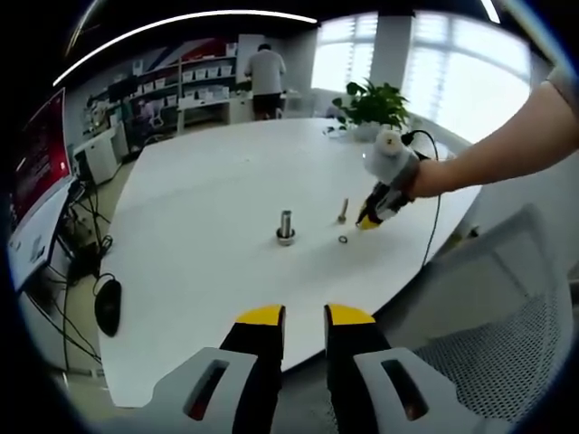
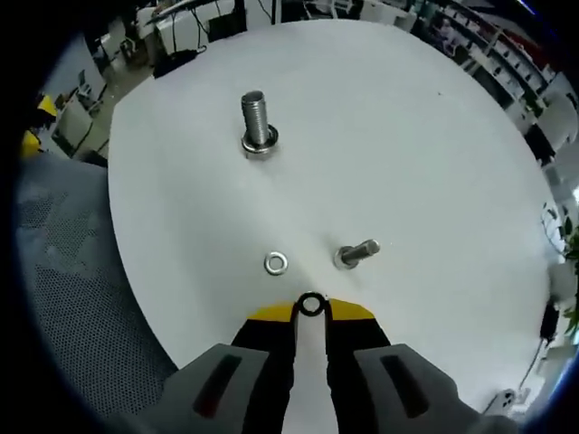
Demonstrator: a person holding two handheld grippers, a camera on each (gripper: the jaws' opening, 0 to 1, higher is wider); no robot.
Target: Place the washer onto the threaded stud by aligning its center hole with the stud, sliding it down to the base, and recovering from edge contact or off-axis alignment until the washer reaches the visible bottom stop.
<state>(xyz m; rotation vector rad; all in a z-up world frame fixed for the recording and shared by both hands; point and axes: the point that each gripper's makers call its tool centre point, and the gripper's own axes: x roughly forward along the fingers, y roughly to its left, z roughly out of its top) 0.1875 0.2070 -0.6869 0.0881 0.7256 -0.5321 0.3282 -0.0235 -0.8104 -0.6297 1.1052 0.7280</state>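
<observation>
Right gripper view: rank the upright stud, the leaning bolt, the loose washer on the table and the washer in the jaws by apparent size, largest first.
1. Upright stud
2. Leaning bolt
3. Loose washer and the dark washer held by the right gripper: they look alike, and the held one is nearer the camera, so I won't rank them.

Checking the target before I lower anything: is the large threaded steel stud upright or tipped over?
Upright. The large threaded steel stud stands on its base on the white table; the left gripper view shows it vertical too.

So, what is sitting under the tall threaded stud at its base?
A metal ring, seemingly a washer or flange, encircles the foot of the tall threaded stud, resting on the white table. The stud's underside is hidden.
</observation>
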